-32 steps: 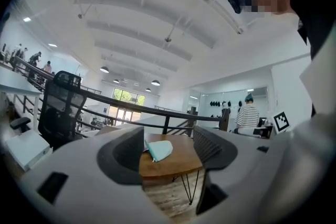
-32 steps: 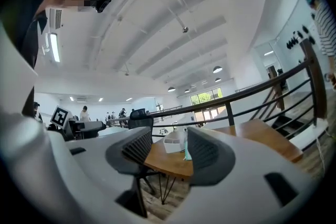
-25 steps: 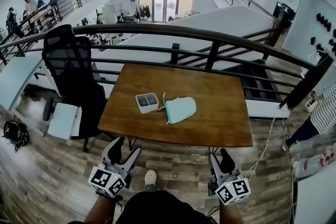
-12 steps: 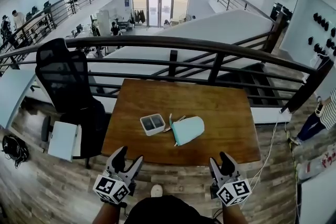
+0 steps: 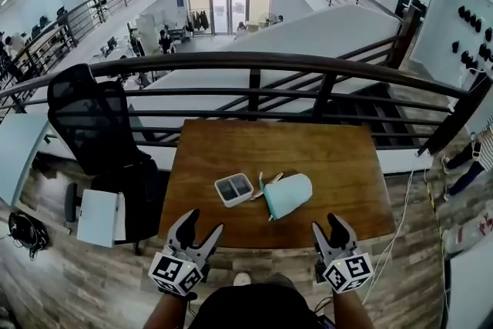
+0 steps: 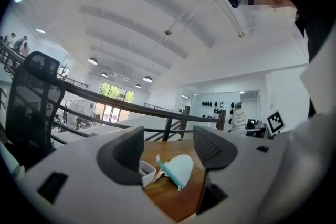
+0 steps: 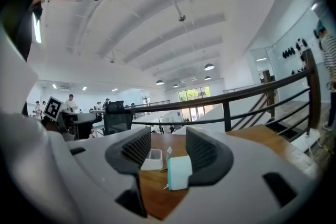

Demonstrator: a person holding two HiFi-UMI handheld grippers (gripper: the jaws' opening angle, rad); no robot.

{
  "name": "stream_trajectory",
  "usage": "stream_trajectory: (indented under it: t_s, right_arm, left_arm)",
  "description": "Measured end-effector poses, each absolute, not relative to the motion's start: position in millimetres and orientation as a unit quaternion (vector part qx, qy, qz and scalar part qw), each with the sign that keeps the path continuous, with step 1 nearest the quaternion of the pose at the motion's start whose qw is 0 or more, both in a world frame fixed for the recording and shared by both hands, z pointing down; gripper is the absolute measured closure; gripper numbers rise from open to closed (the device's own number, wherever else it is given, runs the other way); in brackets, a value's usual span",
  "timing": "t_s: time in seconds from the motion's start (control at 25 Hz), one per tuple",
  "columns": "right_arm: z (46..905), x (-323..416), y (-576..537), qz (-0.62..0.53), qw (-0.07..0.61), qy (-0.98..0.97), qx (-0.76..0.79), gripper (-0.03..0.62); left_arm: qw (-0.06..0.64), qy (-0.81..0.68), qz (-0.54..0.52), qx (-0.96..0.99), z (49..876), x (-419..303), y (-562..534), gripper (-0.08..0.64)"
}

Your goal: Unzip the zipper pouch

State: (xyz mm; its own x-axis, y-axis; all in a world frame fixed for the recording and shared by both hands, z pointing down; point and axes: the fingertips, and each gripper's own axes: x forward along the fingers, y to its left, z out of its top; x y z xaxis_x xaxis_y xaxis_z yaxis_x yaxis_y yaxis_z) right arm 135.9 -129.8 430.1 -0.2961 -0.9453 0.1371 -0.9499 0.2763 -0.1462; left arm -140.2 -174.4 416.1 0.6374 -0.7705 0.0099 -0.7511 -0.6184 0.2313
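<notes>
One soft teal pouch (image 5: 291, 195), square white tray (image 5: 234, 189), smooth wooden table (image 5: 339, 166)

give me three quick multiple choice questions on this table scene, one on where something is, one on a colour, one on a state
1. In the head view, where on the table does the white box lie relative to the zipper pouch?
A) to its left
B) to its right
C) on top of it

2. What colour is the zipper pouch?
A) red
B) black
C) mint green

3. How do the left gripper and right gripper stand?
A) both shut on the pouch
B) both open, holding nothing
C) left shut on the box, right open

Answers:
1 A, the box sits just left of the pouch in the head view.
2 C, its fabric is pale mint with a darker teal zipper edge.
3 B, each gripper view shows jaws apart, with the pouch lying beyond them on the table.
</notes>
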Motion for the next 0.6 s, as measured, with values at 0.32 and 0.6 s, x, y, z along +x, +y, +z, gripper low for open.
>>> stream_trajectory:
  t_s: [0.32, 0.6]
  right_arm:
    - [469.4, 139.0, -169.2, 0.11, 0.076, -0.813, 0.567, 0.387]
    - [516.2, 133.3, -210.6, 0.118, 0.17, -0.849, 0.486, 0.387]
  left_arm:
    - [0.128, -0.422, -0.031, 0.897, 432.4, -124.9, -199.1, 0.258]
    - [0.143, -0.455, -0.02, 0.879, 442.0, -113.5, -213.7, 0.259]
